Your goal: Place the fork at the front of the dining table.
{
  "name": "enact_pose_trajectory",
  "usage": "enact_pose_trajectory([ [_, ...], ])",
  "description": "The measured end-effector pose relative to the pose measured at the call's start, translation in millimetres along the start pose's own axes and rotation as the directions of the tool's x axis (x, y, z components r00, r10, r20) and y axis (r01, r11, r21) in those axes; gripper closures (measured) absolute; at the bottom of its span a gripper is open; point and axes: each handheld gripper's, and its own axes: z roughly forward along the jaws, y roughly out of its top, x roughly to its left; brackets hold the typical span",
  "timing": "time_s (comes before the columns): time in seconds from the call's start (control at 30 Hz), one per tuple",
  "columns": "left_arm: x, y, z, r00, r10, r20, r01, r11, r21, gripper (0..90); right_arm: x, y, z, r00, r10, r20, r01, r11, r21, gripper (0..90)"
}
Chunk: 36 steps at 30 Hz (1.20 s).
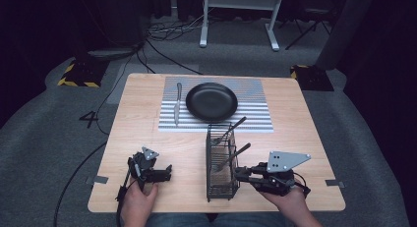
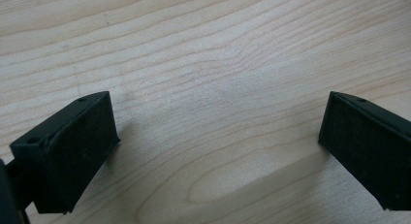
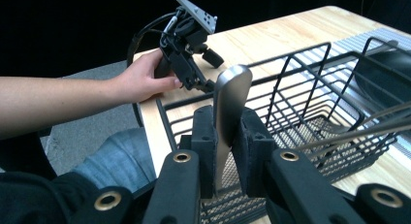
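Gripping a utensil handle (image 3: 231,95) between both pads, my right gripper (image 3: 226,151) sits at the near end of the wire caddy (image 3: 310,78) in the right gripper view. From above, the placemat (image 1: 255,92) holds a knife (image 1: 177,105) and black plate (image 1: 211,101). My left gripper (image 2: 213,136) rests jaws apart over bare table (image 2: 203,49). Judged next: lift it straight up, clear of the wires.

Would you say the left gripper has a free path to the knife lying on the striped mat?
Probably yes: the left gripper is open and empty, and only bare table lies between it and the knife; the wire basket stands off to its right.
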Motion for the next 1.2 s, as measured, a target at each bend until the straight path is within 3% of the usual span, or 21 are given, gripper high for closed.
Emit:
enact_pose_trajectory([
  [0.63,0.1,0.0,0.0,1.0,0.001,0.0,-0.001,1.0,0.0,0.4,-2.6,33.2,-13.6,0.9997,-0.025,0.001,0.025,0.996,-0.082,86.6],
  [0.97,0.0,0.0,0.0,1.0,0.0,0.0,0.0,1.0,0.0,0.4,-6.4,61.2,-45.3,0.9982,-0.055,0.026,0.058,0.989,-0.135,86.6],
  [1.2,0.0,0.0,0.0,1.0,0.0,0.0,0.0,1.0,0.0,0.3,-15.4,69.0,-65.9,0.9985,-0.036,0.04,0.042,0.986,-0.161,86.6],
])
